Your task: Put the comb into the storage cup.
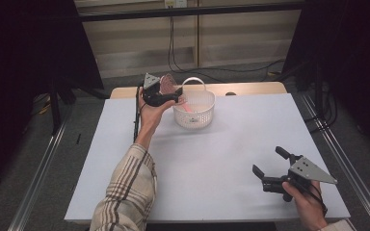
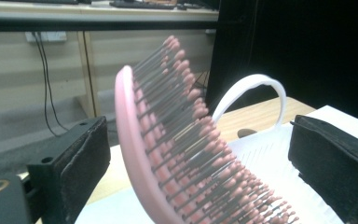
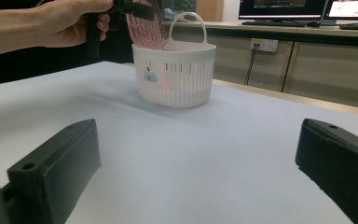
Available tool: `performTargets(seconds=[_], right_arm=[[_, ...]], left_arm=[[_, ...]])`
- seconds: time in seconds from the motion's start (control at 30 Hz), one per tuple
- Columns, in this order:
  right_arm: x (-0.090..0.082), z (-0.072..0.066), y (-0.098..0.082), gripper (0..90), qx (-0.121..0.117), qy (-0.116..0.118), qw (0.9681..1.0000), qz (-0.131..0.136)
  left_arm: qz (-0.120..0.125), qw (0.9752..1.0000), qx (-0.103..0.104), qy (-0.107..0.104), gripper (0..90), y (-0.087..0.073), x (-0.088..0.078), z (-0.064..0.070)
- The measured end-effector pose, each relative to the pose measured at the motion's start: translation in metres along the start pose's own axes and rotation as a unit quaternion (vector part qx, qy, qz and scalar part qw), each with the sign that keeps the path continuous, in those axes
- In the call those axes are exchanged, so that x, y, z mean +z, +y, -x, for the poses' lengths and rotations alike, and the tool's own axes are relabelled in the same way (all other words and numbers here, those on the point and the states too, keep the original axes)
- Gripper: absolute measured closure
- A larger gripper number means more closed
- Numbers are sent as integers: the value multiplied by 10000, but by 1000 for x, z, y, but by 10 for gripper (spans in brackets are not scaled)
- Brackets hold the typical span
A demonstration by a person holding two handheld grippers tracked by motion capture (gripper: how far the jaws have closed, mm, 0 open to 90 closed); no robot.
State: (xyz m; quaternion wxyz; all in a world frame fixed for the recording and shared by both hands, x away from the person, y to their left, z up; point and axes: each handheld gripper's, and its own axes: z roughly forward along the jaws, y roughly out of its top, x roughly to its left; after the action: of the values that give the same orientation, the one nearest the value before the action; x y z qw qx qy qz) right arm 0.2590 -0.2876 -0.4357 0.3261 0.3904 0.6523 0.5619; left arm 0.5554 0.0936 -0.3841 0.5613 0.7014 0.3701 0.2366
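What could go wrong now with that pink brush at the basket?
The left gripper stands open around the brush, whose head leans out over the basket rim, so it might tip onto the table. The light basket could also topple if the brush catches its handle.

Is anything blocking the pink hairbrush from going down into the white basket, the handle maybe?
Nothing visible blocks it. The pink hairbrush stands between the left gripper's open jaws at the white basket's near-left rim, apparently partly inside. The basket handle arches farther back, off its path.
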Motion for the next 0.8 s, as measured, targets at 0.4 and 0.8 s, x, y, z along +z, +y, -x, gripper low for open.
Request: performTargets(seconds=[0.4,0.8], right_arm=[[1,1,0,0,-6,-34,10000,-13],[0,1,0,0,-12,-53,10000,-12]], left_arm=[[81,9997,212,-15,14,6,-13,-3],[211,9994,287,6,18,4,-29,-8]])
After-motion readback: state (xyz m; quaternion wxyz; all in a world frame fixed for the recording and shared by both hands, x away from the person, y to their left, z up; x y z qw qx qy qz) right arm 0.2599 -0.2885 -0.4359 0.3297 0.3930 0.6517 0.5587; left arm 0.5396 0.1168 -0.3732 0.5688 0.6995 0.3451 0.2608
